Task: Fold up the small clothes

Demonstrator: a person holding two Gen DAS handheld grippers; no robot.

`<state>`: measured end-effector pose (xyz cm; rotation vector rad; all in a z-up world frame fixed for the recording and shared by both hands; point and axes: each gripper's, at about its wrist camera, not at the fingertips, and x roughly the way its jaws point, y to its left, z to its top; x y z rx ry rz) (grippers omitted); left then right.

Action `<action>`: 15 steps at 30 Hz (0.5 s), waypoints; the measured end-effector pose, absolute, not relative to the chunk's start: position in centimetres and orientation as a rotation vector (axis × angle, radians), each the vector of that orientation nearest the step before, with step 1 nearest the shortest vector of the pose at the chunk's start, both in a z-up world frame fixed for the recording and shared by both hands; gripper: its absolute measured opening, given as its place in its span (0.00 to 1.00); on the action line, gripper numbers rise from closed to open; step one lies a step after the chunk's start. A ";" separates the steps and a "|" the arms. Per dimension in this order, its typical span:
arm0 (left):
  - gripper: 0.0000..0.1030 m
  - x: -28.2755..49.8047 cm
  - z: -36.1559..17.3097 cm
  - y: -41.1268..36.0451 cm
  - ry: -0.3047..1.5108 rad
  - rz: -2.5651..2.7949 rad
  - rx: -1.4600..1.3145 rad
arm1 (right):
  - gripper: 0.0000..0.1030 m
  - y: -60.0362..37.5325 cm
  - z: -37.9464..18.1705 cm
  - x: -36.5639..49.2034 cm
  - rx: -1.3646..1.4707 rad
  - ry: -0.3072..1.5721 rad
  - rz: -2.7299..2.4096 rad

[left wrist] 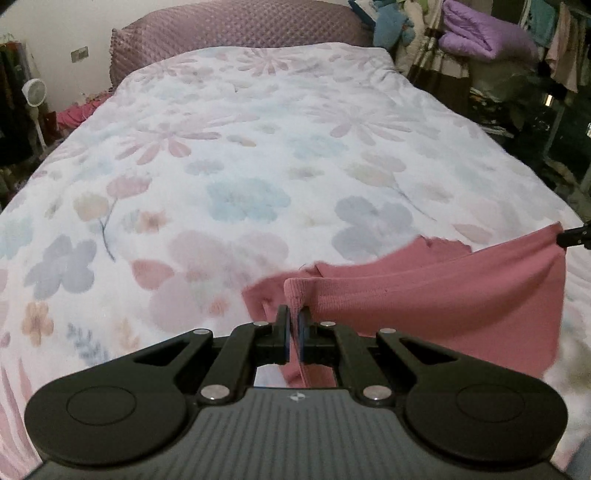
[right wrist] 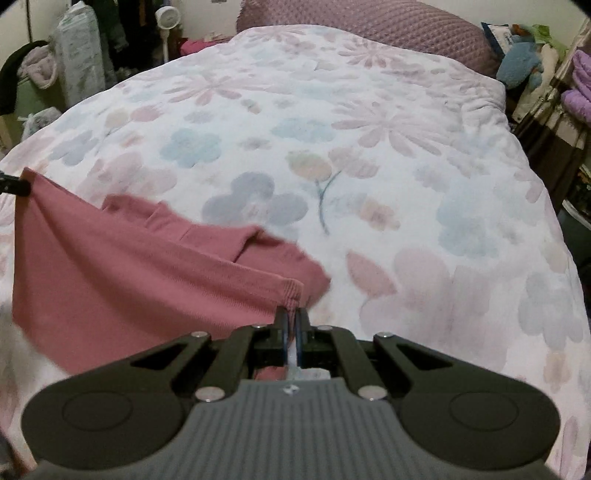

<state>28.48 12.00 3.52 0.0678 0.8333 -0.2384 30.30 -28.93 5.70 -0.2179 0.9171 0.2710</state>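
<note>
A small pink knit garment (left wrist: pixel 443 295) hangs stretched between my two grippers, just above the floral bedspread (left wrist: pixel 240 166). My left gripper (left wrist: pixel 294 314) is shut on its ribbed hem at one corner. My right gripper (right wrist: pixel 291 314) is shut on the ribbed hem at the other corner of the garment (right wrist: pixel 129 273). The right gripper's tip shows at the right edge of the left wrist view (left wrist: pixel 576 236); the left gripper's tip shows at the left edge of the right wrist view (right wrist: pixel 14 184). The rest of the garment sags toward the bed.
The bedspread (right wrist: pixel 369 147) covers a wide bed with a mauve quilted headboard (left wrist: pixel 236 33) at the far end. Cluttered shelves with purple bedding (left wrist: pixel 480 33) stand to the right, a small fan (left wrist: pixel 34 90) and clothes to the left.
</note>
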 end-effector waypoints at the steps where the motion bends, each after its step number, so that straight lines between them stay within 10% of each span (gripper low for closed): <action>1: 0.03 29.5 3.2 12.0 0.834 -0.232 0.073 | 0.00 -28.9 5.5 31.6 -0.210 0.913 0.265; 15: 0.04 40.9 -6.3 12.7 0.981 -0.176 0.023 | 0.00 -28.2 -4.9 46.4 -0.117 1.009 0.233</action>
